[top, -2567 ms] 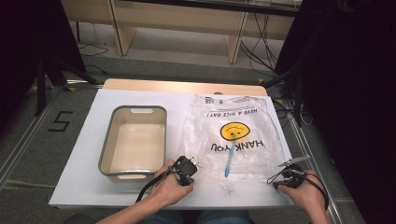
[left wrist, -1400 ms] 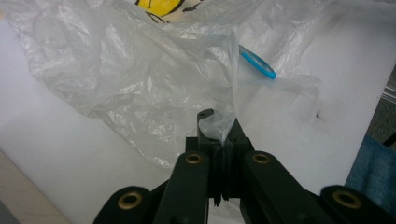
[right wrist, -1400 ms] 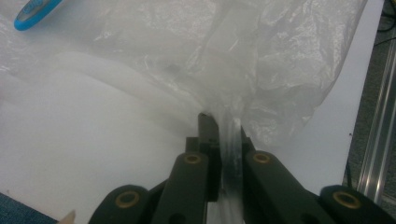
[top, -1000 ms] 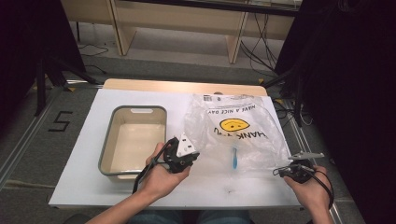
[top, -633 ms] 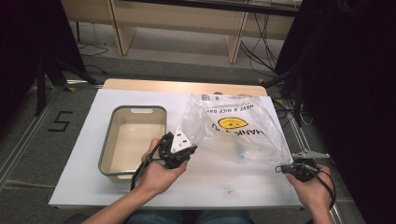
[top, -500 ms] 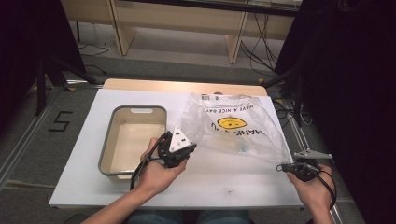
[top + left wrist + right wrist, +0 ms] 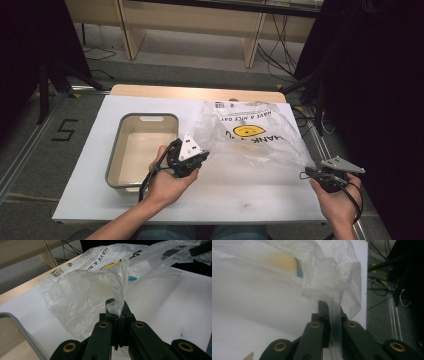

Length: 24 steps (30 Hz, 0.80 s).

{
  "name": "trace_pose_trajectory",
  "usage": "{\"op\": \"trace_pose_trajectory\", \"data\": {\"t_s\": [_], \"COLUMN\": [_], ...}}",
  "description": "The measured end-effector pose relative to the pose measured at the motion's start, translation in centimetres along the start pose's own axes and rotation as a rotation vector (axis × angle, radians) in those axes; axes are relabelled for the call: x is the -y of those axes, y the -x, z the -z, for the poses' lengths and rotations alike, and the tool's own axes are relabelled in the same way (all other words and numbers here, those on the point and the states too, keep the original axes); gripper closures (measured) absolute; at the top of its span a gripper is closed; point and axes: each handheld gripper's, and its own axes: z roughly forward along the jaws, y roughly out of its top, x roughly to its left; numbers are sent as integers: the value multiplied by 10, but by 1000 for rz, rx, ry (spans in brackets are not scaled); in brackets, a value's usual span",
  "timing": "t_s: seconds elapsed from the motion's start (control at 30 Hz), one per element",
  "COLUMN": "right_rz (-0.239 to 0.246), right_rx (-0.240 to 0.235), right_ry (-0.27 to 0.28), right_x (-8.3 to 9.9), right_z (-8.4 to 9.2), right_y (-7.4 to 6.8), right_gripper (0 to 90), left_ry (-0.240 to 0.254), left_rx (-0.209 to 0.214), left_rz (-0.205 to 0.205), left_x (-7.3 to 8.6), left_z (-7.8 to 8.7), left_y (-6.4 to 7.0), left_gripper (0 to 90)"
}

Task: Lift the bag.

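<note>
Two grippers pinch the plastic bag [image 7: 252, 135] — left gripper [image 7: 202, 156] clamped on its 8 o'clock corner, right gripper [image 7: 306, 175] on its 4 o'clock corner — film stretched between, above the table [image 7: 240, 195].

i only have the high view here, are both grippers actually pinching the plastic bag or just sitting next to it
Observer: Yes. The left gripper view shows the left gripper shut on a fold of the plastic bag.
Operator: and the right one
Observer: The right gripper view shows the right gripper shut on a strip of the bag's edge.
Operator: anything inside the bag
Observer: The left gripper view shows a small blue thing through the plastic, beyond the fingers; I cannot tell what it is.
</note>
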Motion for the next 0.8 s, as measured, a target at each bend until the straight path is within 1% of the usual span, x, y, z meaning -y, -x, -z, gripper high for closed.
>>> {"op": "trace_pose_trajectory", "data": {"t_s": [0.13, 0.43, 0.63, 0.8], "right_rz": [6, 10, 6, -3], "right_rx": [27, 83, 112, 130], "right_ry": [58, 192, 268, 315], "right_x": [-3, -9, -16, -22], "right_z": [3, 11, 17, 20], "right_y": [-1, -4, -5, -6], "right_gripper": [899, 899, 900, 900], "left_ry": [2, 25, 38, 56], "left_rx": [-1, -7, -9, -13], "left_rz": [-1, -1, 6, 9], "left_x": [0, -3, -5, -8], "left_z": [1, 5, 7, 11], "left_y": [-1, -2, -4, -5], "left_gripper": [892, 892, 892, 892]}}
